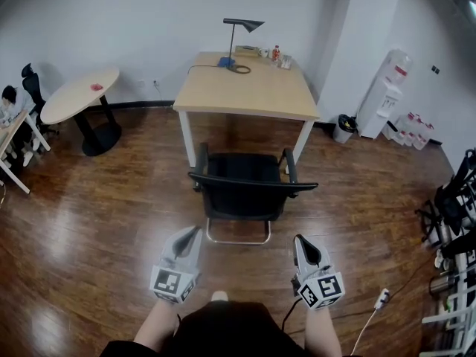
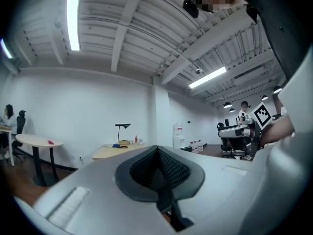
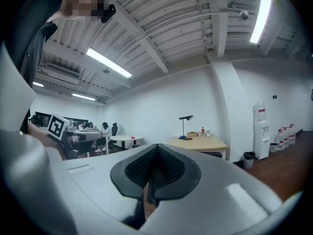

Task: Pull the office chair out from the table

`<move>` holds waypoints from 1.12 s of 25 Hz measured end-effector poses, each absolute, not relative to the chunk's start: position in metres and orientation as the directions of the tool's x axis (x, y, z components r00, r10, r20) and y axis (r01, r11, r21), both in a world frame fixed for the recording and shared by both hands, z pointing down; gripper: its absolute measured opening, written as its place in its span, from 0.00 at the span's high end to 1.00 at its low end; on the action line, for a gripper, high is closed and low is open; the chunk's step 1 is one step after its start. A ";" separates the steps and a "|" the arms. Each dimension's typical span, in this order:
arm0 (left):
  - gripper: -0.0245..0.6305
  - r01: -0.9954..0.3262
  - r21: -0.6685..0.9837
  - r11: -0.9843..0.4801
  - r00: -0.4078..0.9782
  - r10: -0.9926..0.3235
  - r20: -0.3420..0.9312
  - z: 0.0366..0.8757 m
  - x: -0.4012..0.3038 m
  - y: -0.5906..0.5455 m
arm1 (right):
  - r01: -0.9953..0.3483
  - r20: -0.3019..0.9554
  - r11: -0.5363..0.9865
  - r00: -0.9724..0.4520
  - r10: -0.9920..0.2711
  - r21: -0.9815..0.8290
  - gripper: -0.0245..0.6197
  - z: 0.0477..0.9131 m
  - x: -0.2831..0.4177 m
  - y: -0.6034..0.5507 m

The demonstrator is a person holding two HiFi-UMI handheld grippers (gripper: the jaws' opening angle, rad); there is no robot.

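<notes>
A black office chair (image 1: 246,187) on a chrome sled base stands in front of the light wooden table (image 1: 245,90), its back toward me and its seat at the table's near edge. My left gripper (image 1: 195,231) is shut and empty, hanging short of the chair's left rear. My right gripper (image 1: 300,239) is also shut and empty, short of the chair's right rear. Neither touches the chair. In the left gripper view the table (image 2: 113,152) shows far off beyond the closed jaws; in the right gripper view the table (image 3: 200,143) shows likewise.
A desk lamp (image 1: 239,44) and small bottles (image 1: 276,53) sit on the table's far side. A round table (image 1: 78,95) stands at left, a water dispenser (image 1: 382,94) and bin (image 1: 344,128) at right. Dark equipment racks (image 1: 454,222) crowd the right edge. A person sits far left.
</notes>
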State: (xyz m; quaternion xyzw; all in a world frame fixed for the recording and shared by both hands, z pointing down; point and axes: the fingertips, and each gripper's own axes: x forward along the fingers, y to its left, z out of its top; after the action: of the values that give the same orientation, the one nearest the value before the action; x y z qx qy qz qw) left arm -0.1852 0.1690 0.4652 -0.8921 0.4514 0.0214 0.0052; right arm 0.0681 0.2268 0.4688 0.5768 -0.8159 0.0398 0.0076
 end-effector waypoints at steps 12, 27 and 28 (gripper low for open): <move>0.96 -0.841 0.023 -0.541 0.537 -0.839 -0.088 0.453 -0.146 0.217 | -0.922 -0.009 0.383 -0.383 -0.924 -0.064 0.94 0.452 0.099 0.260; 0.96 -0.871 0.022 -0.490 0.487 -0.869 -0.085 0.461 -0.133 0.234 | -0.911 -0.028 0.407 -0.406 -0.913 -0.072 0.94 0.458 0.110 0.268; 0.96 -0.872 0.019 -0.489 0.485 -0.870 -0.087 0.460 -0.134 0.234 | -0.908 -0.028 0.413 -0.412 -0.911 -0.068 0.94 0.458 0.108 0.267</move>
State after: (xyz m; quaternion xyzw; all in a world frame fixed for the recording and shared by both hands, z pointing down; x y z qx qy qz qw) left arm -0.1338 0.2342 0.4598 -0.8617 0.5054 0.0426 0.0140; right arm 0.1081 0.2672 0.4582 0.5415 -0.8399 0.0211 -0.0303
